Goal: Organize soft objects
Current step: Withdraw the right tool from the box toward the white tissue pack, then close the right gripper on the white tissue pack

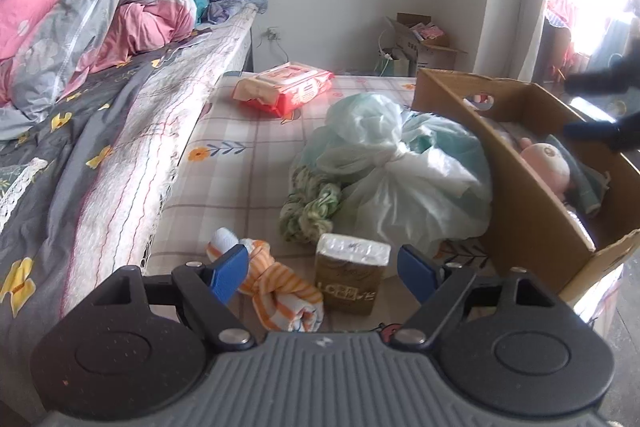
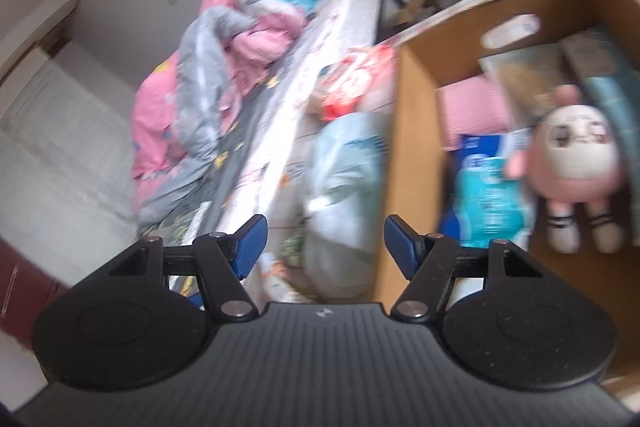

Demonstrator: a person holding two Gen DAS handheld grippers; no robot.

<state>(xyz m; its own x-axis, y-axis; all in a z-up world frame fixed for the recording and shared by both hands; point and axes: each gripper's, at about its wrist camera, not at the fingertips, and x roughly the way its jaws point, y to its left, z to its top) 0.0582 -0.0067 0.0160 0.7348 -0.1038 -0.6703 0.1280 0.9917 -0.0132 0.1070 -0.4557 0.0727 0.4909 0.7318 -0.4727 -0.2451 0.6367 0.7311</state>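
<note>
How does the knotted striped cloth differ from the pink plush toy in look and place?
The striped cloth is orange and white, tied in a knot; the plush toy is pink with a round white face and striped socks. The cloth lies out on the checked mat; the toy lies inside the cardboard box. Both are soft, and neither is held.

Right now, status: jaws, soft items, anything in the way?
Both jaws open, nothing held. Pink plush in cardboard box. Striped cloth and tissue pack before left gripper. Tied plastic bags crowd the box.
</note>
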